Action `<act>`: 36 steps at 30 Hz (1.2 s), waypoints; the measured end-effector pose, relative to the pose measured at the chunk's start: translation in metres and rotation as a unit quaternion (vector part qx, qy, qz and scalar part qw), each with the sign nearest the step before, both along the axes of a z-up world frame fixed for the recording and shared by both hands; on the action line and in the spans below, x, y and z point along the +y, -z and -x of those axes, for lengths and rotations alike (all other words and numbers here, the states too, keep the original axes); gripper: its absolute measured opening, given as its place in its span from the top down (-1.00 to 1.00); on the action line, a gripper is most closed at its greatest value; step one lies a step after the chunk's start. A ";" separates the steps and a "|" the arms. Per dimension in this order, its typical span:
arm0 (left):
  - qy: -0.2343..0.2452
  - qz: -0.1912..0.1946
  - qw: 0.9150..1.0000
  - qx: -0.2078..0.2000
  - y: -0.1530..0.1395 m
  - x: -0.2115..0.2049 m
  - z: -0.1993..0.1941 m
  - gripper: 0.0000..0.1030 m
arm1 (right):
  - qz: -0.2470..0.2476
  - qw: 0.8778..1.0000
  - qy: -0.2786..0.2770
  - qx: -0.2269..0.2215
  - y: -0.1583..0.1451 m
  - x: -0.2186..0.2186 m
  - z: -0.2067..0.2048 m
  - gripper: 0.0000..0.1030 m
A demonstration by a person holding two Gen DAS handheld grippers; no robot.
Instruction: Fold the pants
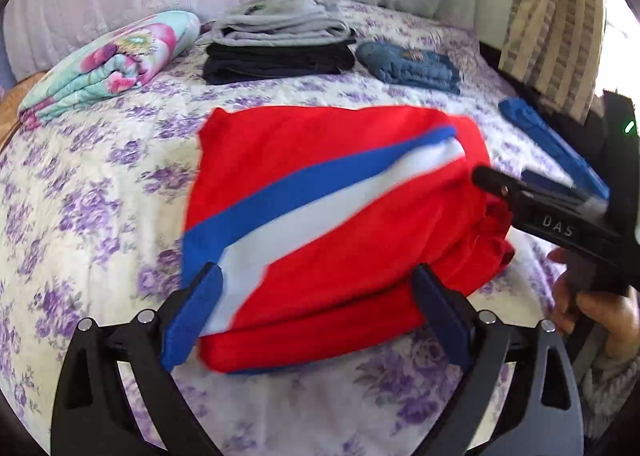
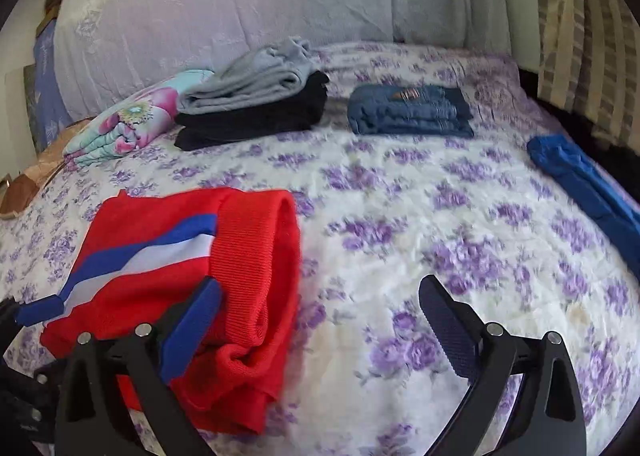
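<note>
The red pants (image 1: pixel 320 216) with a blue and white stripe lie folded into a compact bundle on the floral bedspread (image 1: pixel 100 196). My left gripper (image 1: pixel 318 308) is open, its fingers on either side of the bundle's near edge, gripping nothing. The right gripper's body shows at the right of the left wrist view, its tip at the bundle's right edge. In the right wrist view the pants (image 2: pixel 180 276) lie at lower left. My right gripper (image 2: pixel 320 328) is open and empty over the bedspread (image 2: pixel 440 216), its left finger (image 2: pixel 192 328) overlapping the pants' waistband edge.
At the back of the bed lie a floral folded blanket (image 2: pixel 128 124), a stack of grey and black folded clothes (image 2: pixel 256 104) and folded blue jeans (image 2: pixel 412 110). A blue garment (image 2: pixel 580 184) lies at the right edge. Pillows stand behind.
</note>
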State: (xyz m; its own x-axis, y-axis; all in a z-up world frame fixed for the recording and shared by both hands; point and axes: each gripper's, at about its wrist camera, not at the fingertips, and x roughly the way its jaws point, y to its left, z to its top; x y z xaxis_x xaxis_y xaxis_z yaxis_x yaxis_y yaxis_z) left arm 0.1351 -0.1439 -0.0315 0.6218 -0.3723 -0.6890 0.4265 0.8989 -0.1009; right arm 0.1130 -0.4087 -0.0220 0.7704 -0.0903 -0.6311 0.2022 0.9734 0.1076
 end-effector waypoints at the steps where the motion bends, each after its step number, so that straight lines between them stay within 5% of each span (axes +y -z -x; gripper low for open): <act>1: -0.015 0.017 1.000 -0.005 -0.005 0.012 0.000 -0.80 | 0.006 1.000 0.009 0.005 0.002 -0.005 0.001 -0.93; 6: -0.060 0.081 0.995 0.014 -0.013 0.043 -0.019 -0.81 | -0.006 1.000 0.006 0.014 0.004 -0.012 -0.003 -0.93; 9: -0.055 0.065 0.995 0.050 0.009 0.039 -0.029 -0.81 | -0.044 0.997 -0.020 -0.053 -0.026 -0.010 0.007 -0.93; 11: -0.051 0.042 0.995 0.074 0.027 0.033 -0.034 -0.85 | -0.093 0.990 -0.061 -0.081 -0.052 -0.004 0.002 -0.93; 15: -0.065 0.070 0.993 0.073 0.023 0.044 -0.034 -0.85 | -0.167 0.969 -0.170 -0.066 -0.078 0.038 -0.029 -0.93; 20: -0.070 0.060 0.994 0.060 0.023 0.045 -0.029 -0.84 | -0.213 0.940 -0.266 0.012 -0.077 0.118 -0.098 -0.93; 27: -0.070 0.081 0.992 0.073 0.030 0.051 -0.031 -0.89 | -0.349 0.864 -0.310 0.187 -0.029 0.178 -0.196 -0.93; 34: -0.067 0.083 0.992 0.071 0.030 0.051 -0.032 -0.90 | -0.250 0.929 -0.203 0.180 0.008 0.171 -0.228 -0.92; 36: -0.066 0.086 0.992 0.071 0.030 0.052 -0.031 -0.90 | -0.292 0.921 -0.210 0.148 -0.002 0.159 -0.217 -0.90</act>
State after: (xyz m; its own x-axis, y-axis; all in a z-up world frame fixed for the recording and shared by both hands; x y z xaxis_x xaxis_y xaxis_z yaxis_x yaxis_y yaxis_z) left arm 0.1662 -0.0919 -0.0620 0.5741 -0.4134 -0.7067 0.2767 0.9103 -0.3078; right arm 0.3295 -0.2500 -0.0204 0.4463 0.5977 -0.6660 -0.0735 0.7662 0.6383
